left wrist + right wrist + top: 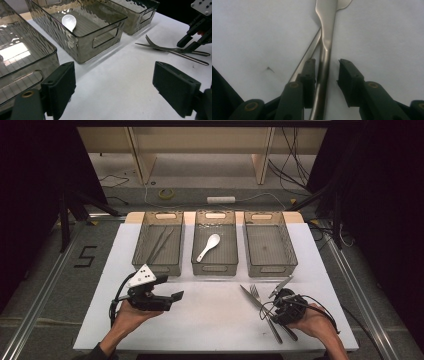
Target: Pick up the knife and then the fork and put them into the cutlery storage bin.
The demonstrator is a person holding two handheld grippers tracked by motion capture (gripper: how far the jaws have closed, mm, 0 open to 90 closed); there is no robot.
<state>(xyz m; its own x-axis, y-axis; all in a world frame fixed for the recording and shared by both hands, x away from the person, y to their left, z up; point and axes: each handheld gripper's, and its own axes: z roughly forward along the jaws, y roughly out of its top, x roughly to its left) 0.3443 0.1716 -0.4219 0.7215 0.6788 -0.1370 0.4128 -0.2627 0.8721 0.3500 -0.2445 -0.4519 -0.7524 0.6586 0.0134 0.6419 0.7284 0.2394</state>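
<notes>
Right gripper point(325, 82), jaws narrow around a fork point(325, 50) handle beside the bins point(215, 245), must close next; left gripper point(113, 85) wide, empty.

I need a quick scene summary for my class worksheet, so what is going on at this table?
A person at a white table holds a gripper in each hand. The right gripper is down over metal cutlery, its jaws open on either side of a fork handle that crosses a knife. The left gripper is open and holds nothing. Three clear bins sit ahead: the left bin holds thin metal utensils, the middle bin a white spoon, and the right bin looks empty.
</notes>
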